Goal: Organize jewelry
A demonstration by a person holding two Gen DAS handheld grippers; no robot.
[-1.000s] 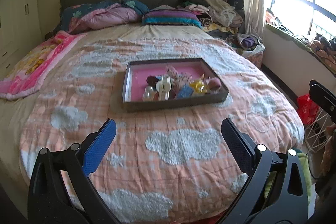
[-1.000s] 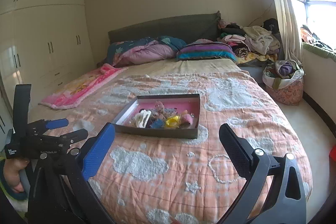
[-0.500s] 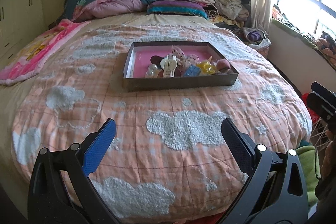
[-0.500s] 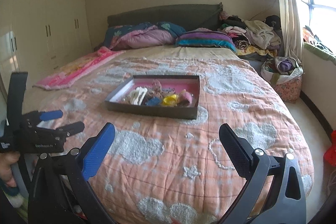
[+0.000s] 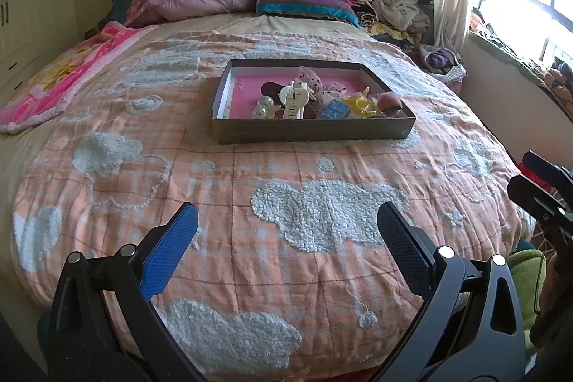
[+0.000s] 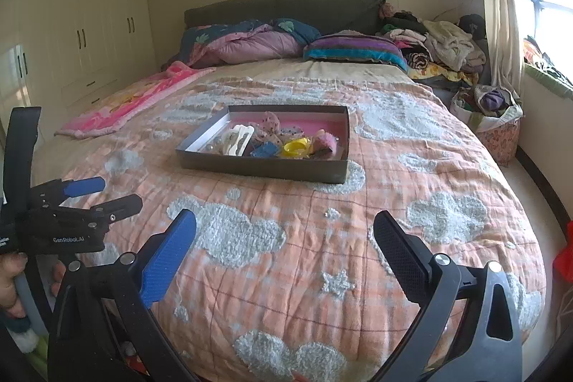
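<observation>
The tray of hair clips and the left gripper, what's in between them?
Only the bedspread lies between the tray and left gripper, seen in the left wrist view.

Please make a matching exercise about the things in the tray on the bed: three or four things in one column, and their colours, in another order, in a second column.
Things in the tray:
1. hair claw clip
2. square piece
3. ring-shaped piece
4. tray lining

Colours:
A. yellow
B. pink
C. cream white
D. blue

Pairs: 1-C, 2-D, 3-A, 4-B
</observation>
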